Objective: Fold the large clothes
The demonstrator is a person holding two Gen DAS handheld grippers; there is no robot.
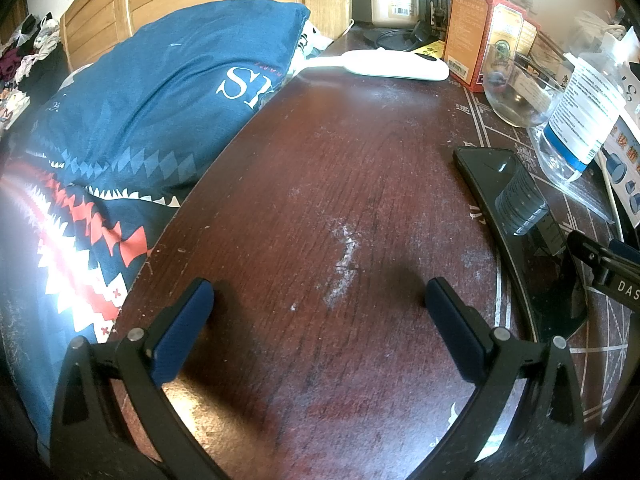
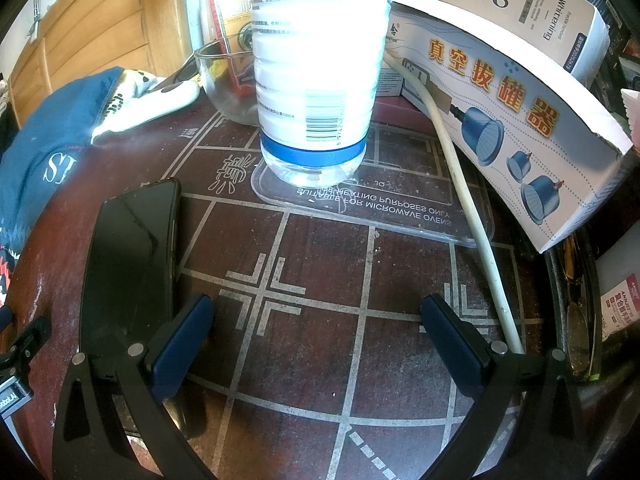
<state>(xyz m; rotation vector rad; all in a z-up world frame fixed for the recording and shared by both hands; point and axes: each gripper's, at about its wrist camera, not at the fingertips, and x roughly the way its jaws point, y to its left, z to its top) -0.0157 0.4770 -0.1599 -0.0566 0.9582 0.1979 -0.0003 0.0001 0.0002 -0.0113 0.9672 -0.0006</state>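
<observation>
Scuffed, dusty dark wood table, glossy black phone, clear plastic bottle, soft blue cloth pillow.

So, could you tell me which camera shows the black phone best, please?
The right wrist view: the black phone lies close and nearly whole. The left wrist view shows it only at the edge.

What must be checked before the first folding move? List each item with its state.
1. Left tool open and empty: ok.
2. Right tool open and empty: ok.
3. Garment spread on the table: not ok; only blue patterned fabric lies bunched past its left edge.
4. That fabric is clothing: cannot tell.
5. Folding space free: not ok; phone, water bottle, glass bowl and white cable crowd the right side.
6. Phone clear of the right tool: not ok; it lies beside one finger.
</observation>
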